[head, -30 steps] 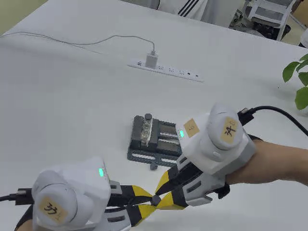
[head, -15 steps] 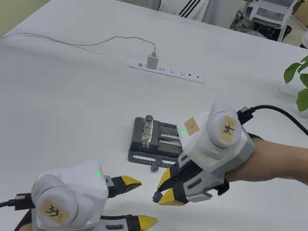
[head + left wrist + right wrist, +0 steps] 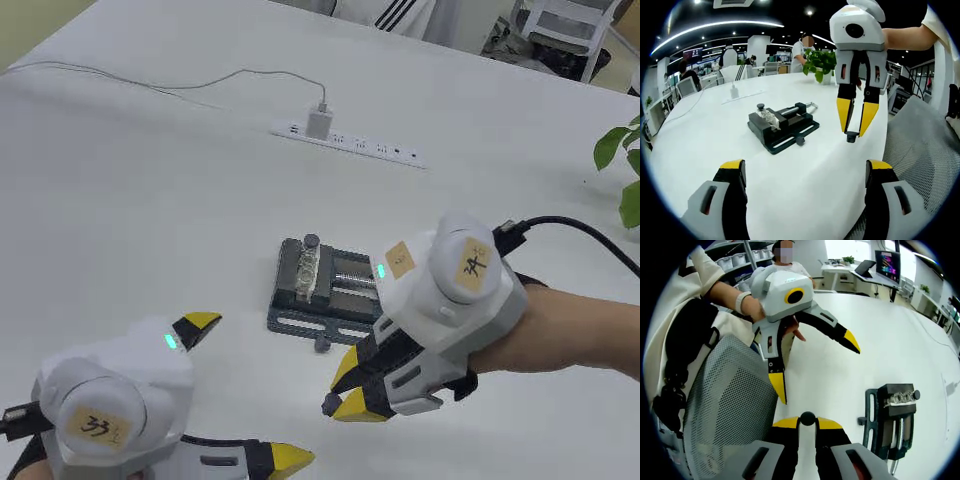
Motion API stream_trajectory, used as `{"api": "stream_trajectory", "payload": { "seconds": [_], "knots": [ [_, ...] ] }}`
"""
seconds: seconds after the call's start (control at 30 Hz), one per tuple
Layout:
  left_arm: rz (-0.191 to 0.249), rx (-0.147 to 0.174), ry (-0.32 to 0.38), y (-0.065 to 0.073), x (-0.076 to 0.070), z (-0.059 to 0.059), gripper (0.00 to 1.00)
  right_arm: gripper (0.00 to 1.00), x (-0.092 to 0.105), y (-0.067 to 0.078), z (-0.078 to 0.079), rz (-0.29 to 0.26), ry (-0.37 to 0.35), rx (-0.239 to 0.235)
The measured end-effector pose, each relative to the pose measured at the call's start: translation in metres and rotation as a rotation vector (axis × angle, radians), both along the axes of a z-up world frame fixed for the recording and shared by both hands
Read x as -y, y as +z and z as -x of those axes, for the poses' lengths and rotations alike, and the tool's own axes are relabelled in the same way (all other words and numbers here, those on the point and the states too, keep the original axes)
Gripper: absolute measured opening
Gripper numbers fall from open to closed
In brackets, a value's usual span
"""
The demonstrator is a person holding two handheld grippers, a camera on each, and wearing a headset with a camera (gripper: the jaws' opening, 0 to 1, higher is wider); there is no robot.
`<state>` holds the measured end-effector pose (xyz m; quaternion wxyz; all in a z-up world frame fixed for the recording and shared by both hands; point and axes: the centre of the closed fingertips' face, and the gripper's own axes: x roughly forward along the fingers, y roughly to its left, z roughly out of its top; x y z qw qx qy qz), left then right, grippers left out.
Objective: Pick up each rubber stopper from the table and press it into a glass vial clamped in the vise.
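One stopper: small and dark, the stopper (image 3: 328, 405) is pinched at the very tips of the right tongs (image 3: 342, 392), lifted off the table (image 3: 150, 200) and near the vise (image 3: 322, 292) but not yet over it.
Left tongs (image 3: 245, 392): jaws spread wide with nothing between them, hanging well off to the side of the vise.
Vise: sits flat on the table with a glass vial (image 3: 306, 272) clamped between its blocks.
In the vial: a dark cap (image 3: 312, 241) sits at the far end of the glass. It looks like a stopper already seated, though it is too small to be sure, and I can't tell whether a mouth is open.
Doing it well: I'd carry the stopper right over an open mouth, line it up square, then press straight along the vial — gently, since clamped glass could crack under a skewed push.
Spare tongs: could steady the vise if it starts to slide.
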<state>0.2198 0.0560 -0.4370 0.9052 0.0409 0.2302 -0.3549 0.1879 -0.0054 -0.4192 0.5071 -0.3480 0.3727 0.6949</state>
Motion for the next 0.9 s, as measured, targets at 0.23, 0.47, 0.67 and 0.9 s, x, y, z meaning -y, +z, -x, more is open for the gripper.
{"api": "stream_trajectory", "payload": {
  "seconds": [0.23, 0.47, 0.67, 0.9],
  "knots": [
    [-0.029, -0.016, 0.018, -0.004, -0.012, -0.001, 0.99, 0.07, 0.003, -0.001, -0.007, 0.006, -0.001, 0.01],
    [-0.053, -0.036, 0.018, -0.009, -0.019, 0.0, 0.99, 0.07, 0.007, -0.002, -0.025, 0.036, 0.004, 0.033],
    [-0.063, -0.054, 0.017, -0.012, -0.021, 0.001, 0.99, 0.07, 0.009, 0.0, -0.047, 0.063, 0.034, 0.074],
    [-0.066, -0.052, 0.015, -0.012, -0.019, 0.001, 0.99, 0.07, 0.007, 0.002, -0.078, 0.094, 0.067, 0.133]
  ]
}}
